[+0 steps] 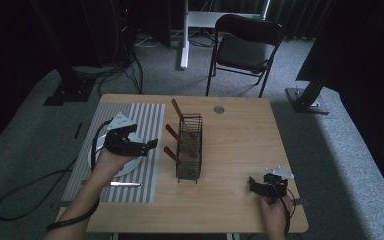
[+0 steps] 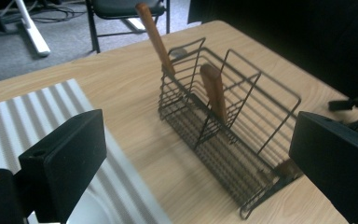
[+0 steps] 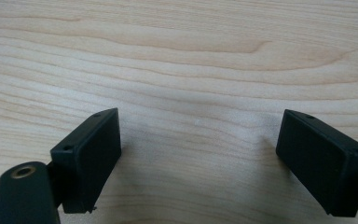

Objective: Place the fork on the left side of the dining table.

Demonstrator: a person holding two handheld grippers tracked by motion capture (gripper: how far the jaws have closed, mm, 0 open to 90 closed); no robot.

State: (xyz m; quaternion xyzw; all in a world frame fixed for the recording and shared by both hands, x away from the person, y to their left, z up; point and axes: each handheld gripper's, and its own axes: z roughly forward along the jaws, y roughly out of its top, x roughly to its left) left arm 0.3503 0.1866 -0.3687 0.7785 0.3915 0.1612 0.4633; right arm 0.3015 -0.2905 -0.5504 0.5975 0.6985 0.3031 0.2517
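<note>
**Left gripper over the plate, facing the rack**

The wire rack (image 1: 189, 148) stands mid-table, its long axis running from the near edge toward the far edge, with three wooden handles (image 2: 213, 91) leaning out to its left. The left gripper (image 1: 141, 147) hovers above the white plate (image 1: 125, 169) on the striped mat (image 1: 145, 117), jaws apart and empty, pointing right at the rack just beside it. The right gripper (image 1: 254, 186) rests near the front right corner, jaws apart over bare wood, well apart from the rack. A knife (image 1: 125, 184) lies on the mat's near end.
</note>
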